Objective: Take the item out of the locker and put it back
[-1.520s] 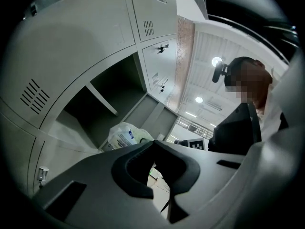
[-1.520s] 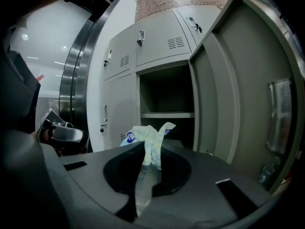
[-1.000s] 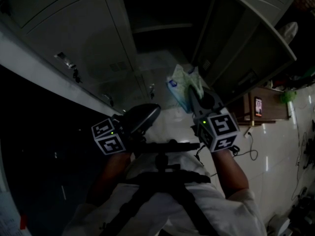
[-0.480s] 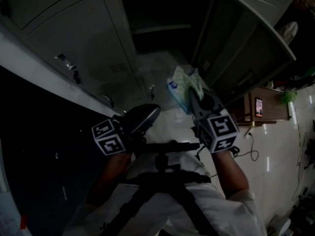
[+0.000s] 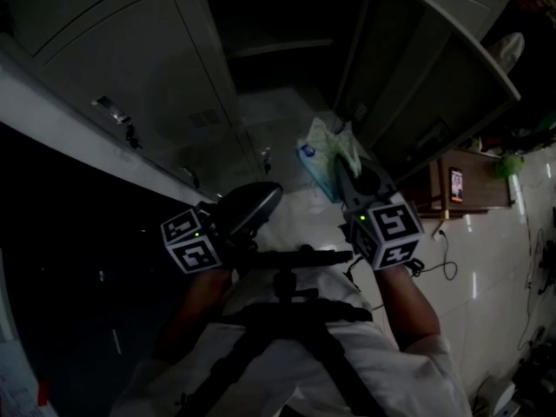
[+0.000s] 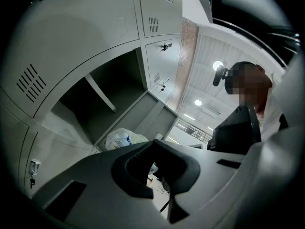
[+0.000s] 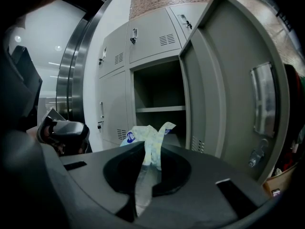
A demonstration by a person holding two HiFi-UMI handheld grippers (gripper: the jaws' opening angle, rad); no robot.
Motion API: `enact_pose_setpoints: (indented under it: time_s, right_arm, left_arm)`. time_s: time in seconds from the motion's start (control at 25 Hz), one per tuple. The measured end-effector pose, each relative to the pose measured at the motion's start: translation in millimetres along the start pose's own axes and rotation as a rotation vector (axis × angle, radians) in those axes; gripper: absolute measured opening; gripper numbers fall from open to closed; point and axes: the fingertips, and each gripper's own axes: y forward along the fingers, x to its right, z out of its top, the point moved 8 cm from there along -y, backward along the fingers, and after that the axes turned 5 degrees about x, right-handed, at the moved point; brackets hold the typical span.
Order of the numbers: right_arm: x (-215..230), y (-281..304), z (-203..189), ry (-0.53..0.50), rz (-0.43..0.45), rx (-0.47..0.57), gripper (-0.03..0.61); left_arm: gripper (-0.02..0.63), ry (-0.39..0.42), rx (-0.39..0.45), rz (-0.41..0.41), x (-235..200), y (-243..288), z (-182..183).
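A crumpled white-and-green plastic packet with a blue label hangs in front of the open locker compartment. My right gripper is shut on the packet's thin edge, and the packet stands up between its closed jaws in the right gripper view. Behind it, the compartment shows one shelf and looks bare, with its door swung open to the right. My left gripper is held low at the left, shut with nothing in it. In the left gripper view the packet shows just past the closed jaw tips.
Closed locker doors with keys in their locks run along the left. The open door juts out at the right. Below it a small wooden stand holds a phone, and a cable lies on the shiny floor.
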Motion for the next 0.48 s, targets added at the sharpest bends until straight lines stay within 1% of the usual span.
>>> enact_pose_setpoints:
  time_s: [0.48]
  right_arm:
    - [5.4,-12.6,-15.9,0.027,-0.003,-0.037,0.008]
  left_arm:
    - [-0.006,-0.004,0.002,0.008,1.9,-0.5,-1.5]
